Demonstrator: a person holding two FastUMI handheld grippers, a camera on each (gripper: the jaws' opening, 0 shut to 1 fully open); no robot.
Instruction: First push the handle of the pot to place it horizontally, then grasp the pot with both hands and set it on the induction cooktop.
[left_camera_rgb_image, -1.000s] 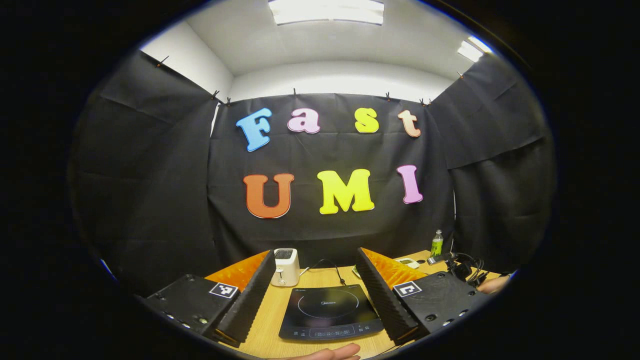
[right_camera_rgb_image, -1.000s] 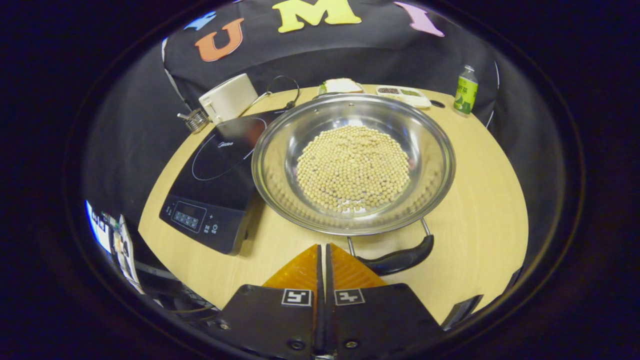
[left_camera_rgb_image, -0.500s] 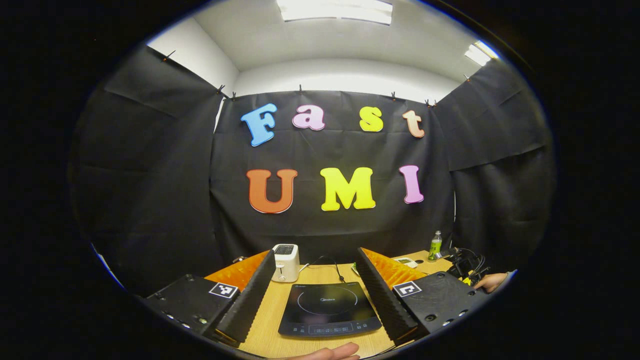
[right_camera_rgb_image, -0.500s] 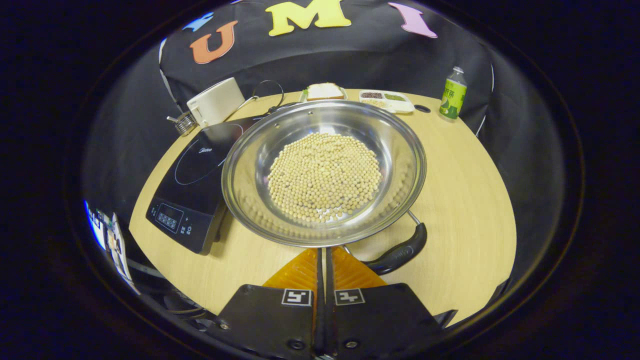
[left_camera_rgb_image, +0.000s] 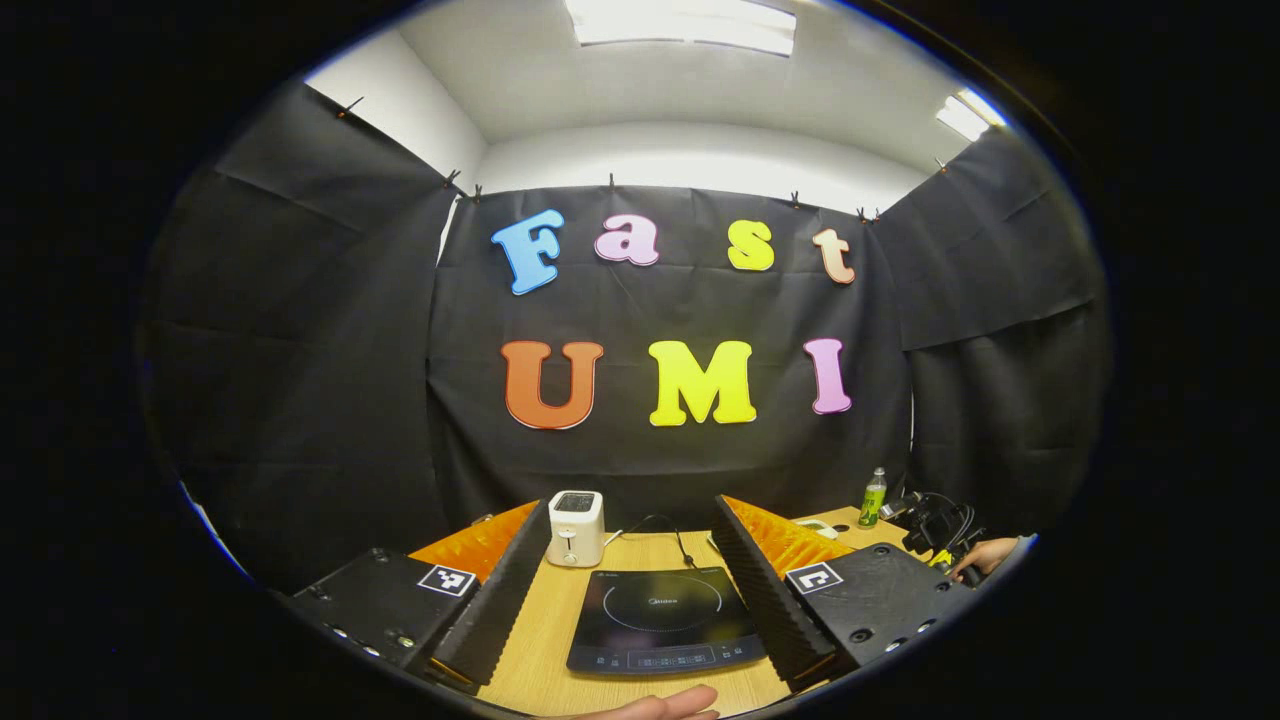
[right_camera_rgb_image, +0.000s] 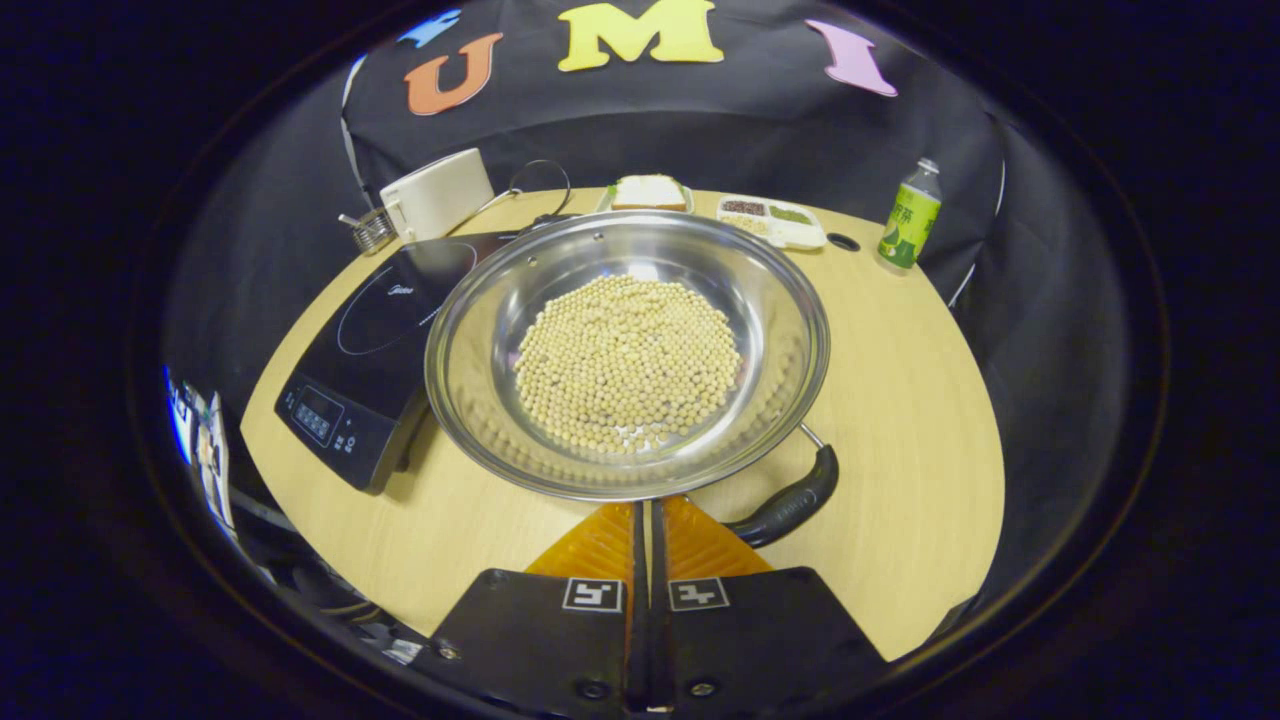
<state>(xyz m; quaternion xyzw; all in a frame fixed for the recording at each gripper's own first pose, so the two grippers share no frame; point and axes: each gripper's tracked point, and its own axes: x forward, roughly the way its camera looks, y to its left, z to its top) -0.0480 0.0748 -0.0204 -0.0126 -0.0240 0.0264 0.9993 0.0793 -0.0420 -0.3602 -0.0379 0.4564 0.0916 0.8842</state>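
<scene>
Pot (right_camera_rgb_image: 627, 355) w/ beans sits on table (right_camera_rgb_image: 930, 420), just right of cooktop (right_camera_rgb_image: 370, 345), rim overlapping its edge. 1 black handle (right_camera_rgb_image: 785, 505) angled beside right gripper (right_camera_rgb_image: 645, 520), fingers pressed together, tips under the pot rim. Behind: 1 toaster (right_camera_rgb_image: 437, 194), 1 bottle (right_camera_rgb_image: 910, 215), 2 food trays, contents unclear. Left gripper (left_camera_rgb_image: 630, 590) spread wide above cooktop (left_camera_rgb_image: 660, 620).

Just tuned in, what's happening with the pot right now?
The right gripper, fingers shut with nothing between them, sits at the near rim of the pot beside its handle, which lies at a slant. The pot, full of beans, rests on the table, its far-left rim overlapping the cooktop. The left gripper hangs open over the cooktop, holding nothing.
</scene>
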